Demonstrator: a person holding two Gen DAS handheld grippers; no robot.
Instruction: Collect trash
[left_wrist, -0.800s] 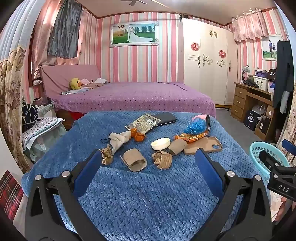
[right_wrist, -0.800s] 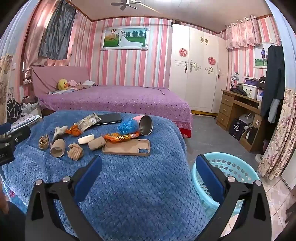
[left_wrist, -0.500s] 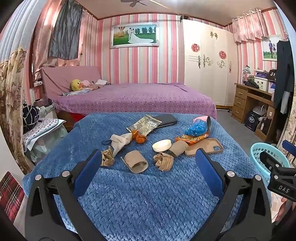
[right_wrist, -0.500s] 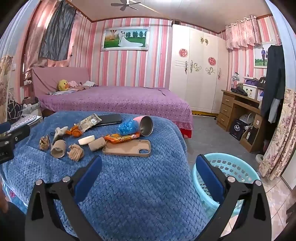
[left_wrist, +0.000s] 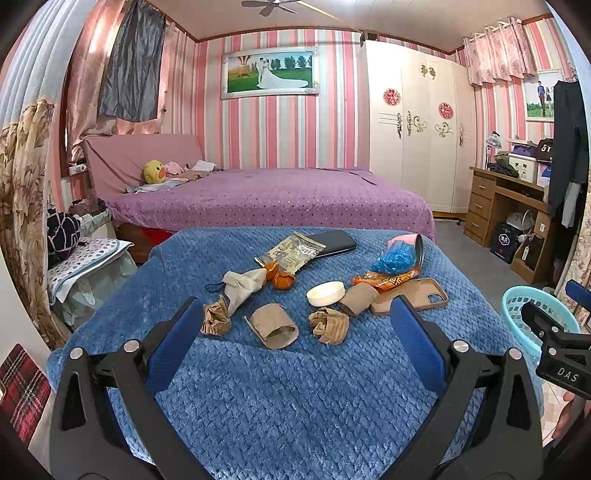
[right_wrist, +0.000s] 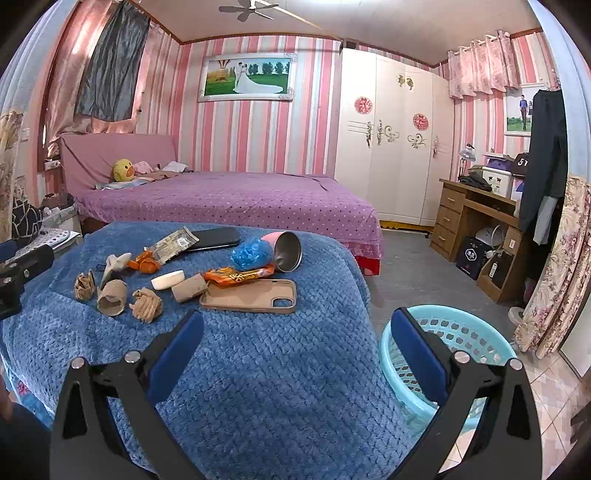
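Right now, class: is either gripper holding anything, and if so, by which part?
Nothing is held. The left gripper and the right gripper both stand wide open above the blue blanket, with no item between their jaws.

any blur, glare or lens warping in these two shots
Left wrist view: sharp, strong fisheye bowing the curtain, dark vignette corners. Right wrist view: equally sharp, evenly lit, the wardrobe bulging, soft shadow on the blue blanket; no glare.

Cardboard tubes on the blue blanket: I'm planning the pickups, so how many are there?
2. One cardboard tube lies nearest the camera, between two crumpled paper wads. The other tube lies just right of the white dish, against the phone case. Others could be hidden under wrappers.
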